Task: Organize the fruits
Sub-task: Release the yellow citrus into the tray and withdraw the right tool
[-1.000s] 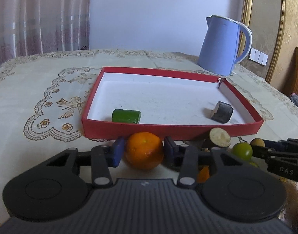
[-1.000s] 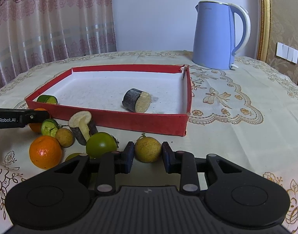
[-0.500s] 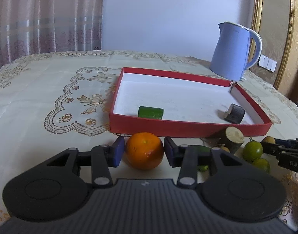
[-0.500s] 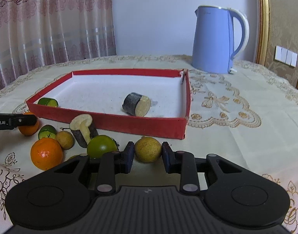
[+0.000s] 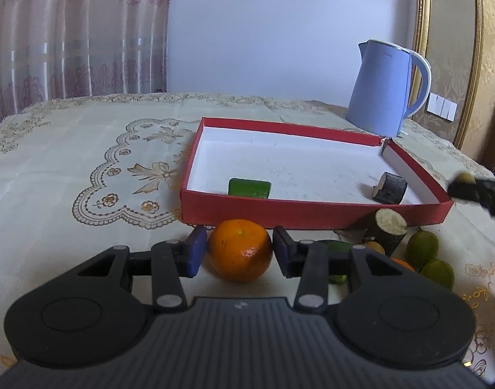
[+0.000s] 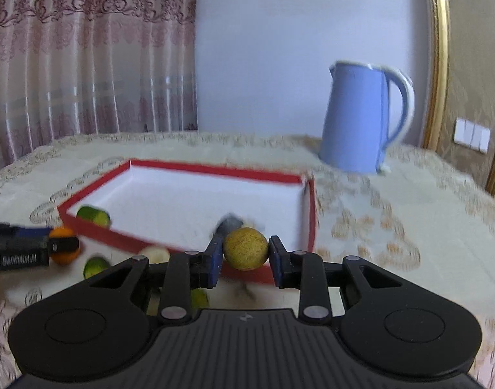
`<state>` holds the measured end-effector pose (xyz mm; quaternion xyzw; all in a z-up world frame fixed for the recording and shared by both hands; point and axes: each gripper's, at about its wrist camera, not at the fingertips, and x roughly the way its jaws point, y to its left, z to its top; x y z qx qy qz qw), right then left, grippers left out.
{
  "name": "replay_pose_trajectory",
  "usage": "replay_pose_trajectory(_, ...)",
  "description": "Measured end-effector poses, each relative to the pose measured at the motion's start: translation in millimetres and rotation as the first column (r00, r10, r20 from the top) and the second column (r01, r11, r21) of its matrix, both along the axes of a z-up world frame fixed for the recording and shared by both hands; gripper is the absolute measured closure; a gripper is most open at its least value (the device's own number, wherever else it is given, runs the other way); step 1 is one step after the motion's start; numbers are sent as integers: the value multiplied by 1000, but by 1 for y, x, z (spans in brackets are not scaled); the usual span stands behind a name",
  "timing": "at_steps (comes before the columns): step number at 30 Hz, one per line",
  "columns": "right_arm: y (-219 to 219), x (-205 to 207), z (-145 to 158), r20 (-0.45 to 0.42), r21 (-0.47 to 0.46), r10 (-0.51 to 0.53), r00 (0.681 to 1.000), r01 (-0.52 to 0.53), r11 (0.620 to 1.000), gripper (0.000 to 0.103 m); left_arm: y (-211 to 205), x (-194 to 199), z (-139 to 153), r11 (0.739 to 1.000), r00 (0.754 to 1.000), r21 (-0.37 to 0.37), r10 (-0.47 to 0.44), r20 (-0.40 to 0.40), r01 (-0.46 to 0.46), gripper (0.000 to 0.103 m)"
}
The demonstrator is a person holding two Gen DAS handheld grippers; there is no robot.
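1. Since a second ago my right gripper [image 6: 244, 256] has come up off the cloth with the yellow fruit [image 6: 245, 248], which now sits against the red tray [image 6: 95, 228] wall at lower centre of the right view. That view is blurry.
2. Right claw is clamped narrow on the yellow fruit, both pads touching it.
3. Left gripper [image 5: 237, 254] is clamped on the orange [image 5: 240, 250], low and just in front of the tray's near wall, lower centre of the left view.
4. Step in hand, I'd say: carrying both fruits into the tray, where a green piece [image 5: 249, 188] and a dark chunk [image 5: 390, 188] already lie.
5. Next move probably needs clearing the wall, then letting go over bare white floor.
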<state>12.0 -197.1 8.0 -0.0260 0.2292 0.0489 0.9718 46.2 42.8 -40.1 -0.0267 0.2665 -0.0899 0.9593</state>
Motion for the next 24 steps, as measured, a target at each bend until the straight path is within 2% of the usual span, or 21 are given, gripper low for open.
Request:
replay_pose_trajectory(8,38,70,0,-39,-92,68,997,-72,993,73,3,6,-3,1000,999,-21,-4,-32,4,61)
replay_pose_trajectory(14,59,112,-19,-140,-122,83,987,-101,987,73,5,9,-5,999,998,-38,-11,-55,9,61)
replay_pose_trajectory(20,64,124,-31,-194,-124,78,978,-103,987,73,5,9,-5,999,998,-43,-13,-64,10,61)
replay_pose_trajectory(24,62,125,-31,-199,-96,70,978,-90,991,73,6,10,-5,999,998,-43,-13,-64,10,61)
